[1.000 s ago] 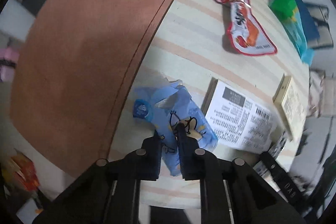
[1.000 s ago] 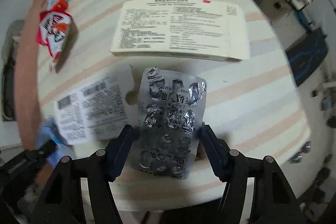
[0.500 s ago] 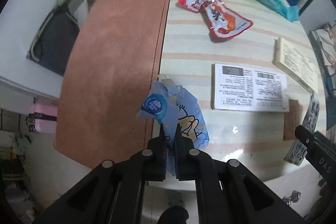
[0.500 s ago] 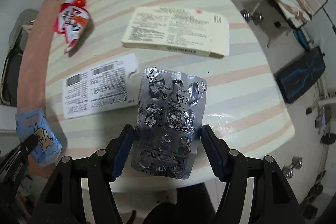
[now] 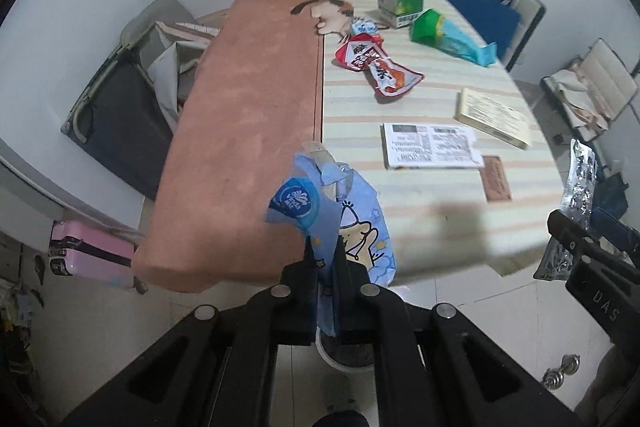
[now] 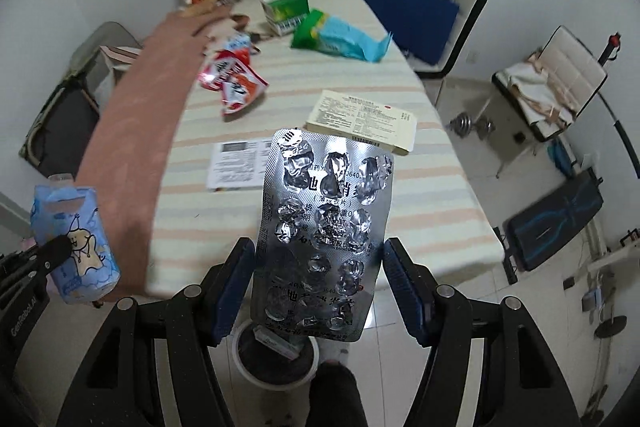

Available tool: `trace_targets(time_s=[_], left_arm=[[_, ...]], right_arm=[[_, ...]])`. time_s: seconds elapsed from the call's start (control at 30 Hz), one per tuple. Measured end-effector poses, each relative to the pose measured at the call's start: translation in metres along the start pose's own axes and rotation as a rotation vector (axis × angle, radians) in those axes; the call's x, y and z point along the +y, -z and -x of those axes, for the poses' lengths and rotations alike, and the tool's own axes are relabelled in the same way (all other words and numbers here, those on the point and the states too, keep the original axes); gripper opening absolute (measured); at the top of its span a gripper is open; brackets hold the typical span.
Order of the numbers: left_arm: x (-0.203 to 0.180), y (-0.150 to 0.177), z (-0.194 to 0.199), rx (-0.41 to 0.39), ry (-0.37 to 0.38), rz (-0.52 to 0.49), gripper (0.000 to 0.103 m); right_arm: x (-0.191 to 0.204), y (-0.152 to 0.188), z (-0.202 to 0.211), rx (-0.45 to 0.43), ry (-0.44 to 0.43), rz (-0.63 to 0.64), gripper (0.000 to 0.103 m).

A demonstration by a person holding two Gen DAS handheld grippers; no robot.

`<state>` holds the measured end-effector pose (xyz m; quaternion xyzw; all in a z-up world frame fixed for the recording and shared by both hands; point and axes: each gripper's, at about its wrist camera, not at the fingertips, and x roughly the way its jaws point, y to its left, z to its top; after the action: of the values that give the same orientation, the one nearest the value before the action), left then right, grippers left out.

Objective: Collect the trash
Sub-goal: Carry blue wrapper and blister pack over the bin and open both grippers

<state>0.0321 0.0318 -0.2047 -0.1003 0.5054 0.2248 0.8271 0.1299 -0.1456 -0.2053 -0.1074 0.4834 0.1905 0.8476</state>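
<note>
Carrying trash off the table: left gripper (image 5: 322, 259) pinches the blue wrapper (image 5: 340, 223), right gripper (image 6: 320, 259) clamps the pill sheet (image 6: 324, 227). Next, drop both in the near bin (image 6: 276, 359).

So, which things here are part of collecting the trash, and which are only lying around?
Part of the job:
- blue tissue wrapper, in the left hand-held gripper
- empty blister pack, in the right hand-held gripper
- bin on the floor
- red snack wrapper

Lying around:
- pink suitcase
- dumbbell
- blue bag
</note>
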Motion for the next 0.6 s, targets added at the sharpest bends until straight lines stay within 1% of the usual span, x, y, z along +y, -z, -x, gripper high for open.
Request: trace_targets(time_s=[0.1, 0.17, 0.2, 0.27, 0.33, 0.43, 0.53, 0.6], left_arm=[[0.006, 0.023, 0.018, -0.01, 0.02, -0.029, 0.003], [0.009, 0.04, 0.025, -0.004, 0.034, -0.048, 0.003], [0.009, 0.048, 0.025, 0.033, 0.056, -0.059, 0.003], [0.009, 0.064, 0.021, 0.06, 0.067, -0.073, 0.003], [0.007, 0.08, 0.011, 0.097, 0.076, -0.083, 0.003], [0.003, 0.105, -0.015, 0.155, 0.084, -0.087, 0.003], [-0.003, 0.126, -0.052, 0.223, 0.084, -0.082, 0.003], [-0.006, 0.14, -0.084, 0.268, 0.083, -0.071, 0.003]], right_arm=[[0.01, 0.031, 0.028, -0.017, 0.01, 0.005, 0.067], [0.014, 0.049, 0.037, -0.013, 0.009, -0.004, 0.068], [0.017, 0.062, 0.039, 0.002, 0.007, -0.011, 0.068], [0.019, 0.082, 0.04, 0.028, 0.001, -0.023, 0.067], [0.022, 0.102, 0.034, 0.064, -0.002, -0.03, 0.067], [0.021, 0.133, 0.012, 0.134, -0.014, -0.043, 0.067], [0.017, 0.164, -0.02, 0.207, -0.034, -0.061, 0.067], [0.015, 0.185, -0.05, 0.253, -0.053, -0.072, 0.067]])
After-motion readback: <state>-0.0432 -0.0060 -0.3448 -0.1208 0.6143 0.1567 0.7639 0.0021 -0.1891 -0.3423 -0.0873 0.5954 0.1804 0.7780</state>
